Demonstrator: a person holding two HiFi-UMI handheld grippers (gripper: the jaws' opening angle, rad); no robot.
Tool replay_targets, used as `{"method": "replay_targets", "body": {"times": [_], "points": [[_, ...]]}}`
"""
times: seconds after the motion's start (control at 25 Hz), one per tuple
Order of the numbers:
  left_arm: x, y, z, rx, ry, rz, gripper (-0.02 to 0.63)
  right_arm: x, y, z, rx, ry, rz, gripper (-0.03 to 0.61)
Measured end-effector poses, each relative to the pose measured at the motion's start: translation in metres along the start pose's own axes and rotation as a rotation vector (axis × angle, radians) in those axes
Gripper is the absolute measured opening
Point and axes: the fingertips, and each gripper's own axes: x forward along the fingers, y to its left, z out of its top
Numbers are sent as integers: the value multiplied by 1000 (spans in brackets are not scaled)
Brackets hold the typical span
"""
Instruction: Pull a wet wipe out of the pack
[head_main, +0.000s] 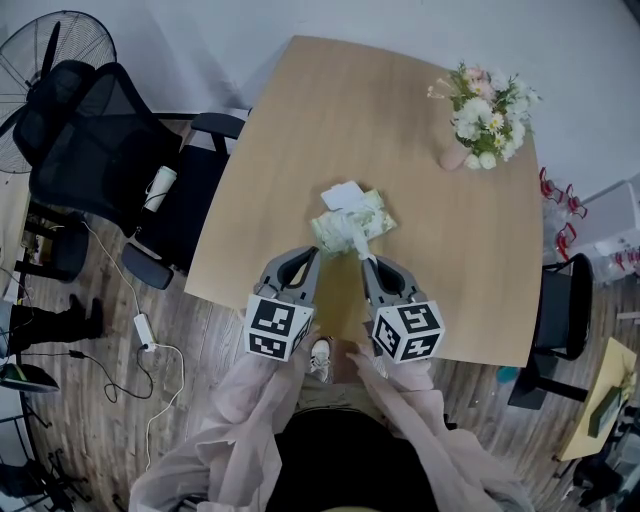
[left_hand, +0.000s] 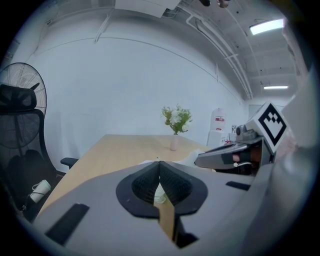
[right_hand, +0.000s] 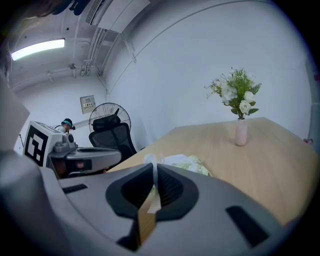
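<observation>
A pale green wet wipe pack lies on the wooden table, near its front edge, with a white flap folded back on top. My left gripper is shut on the pack's near left corner; a bit of pale green shows between its jaws. A white wet wipe stretches from the pack's top toward me. My right gripper is shut on its end. In the right gripper view the wipe sticks up between the closed jaws, with the pack just beyond.
A pink vase of white flowers stands at the table's far right. A black office chair and a fan are left of the table, another chair is at its right edge. Cables lie on the floor.
</observation>
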Motion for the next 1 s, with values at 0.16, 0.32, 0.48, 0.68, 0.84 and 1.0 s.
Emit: {"method": "replay_targets", "body": {"times": [0.16, 0.32, 0.48, 0.68, 0.84, 1.0], "points": [[-6, -3, 0, 5, -4, -4, 11, -6, 2, -2, -1, -3, -15, 15], [-14, -5, -1, 5, -7, -2, 11, -12, 5, -3, 2, -10, -20, 15], [-21, -8, -4, 6, -10, -1, 11, -18, 8, -6, 3, -21, -26, 15], [-31, -12, -6, 7, -11, -1, 11, -25, 12, -6, 9, -38, -32, 15], [-36, -13, -6, 8, -16, 1, 11, -32, 13, -2, 12, -60, -36, 15], [-39, -15, -5, 15, -19, -3, 11, -42, 8, 3, 8, -84, -61, 15]]}}
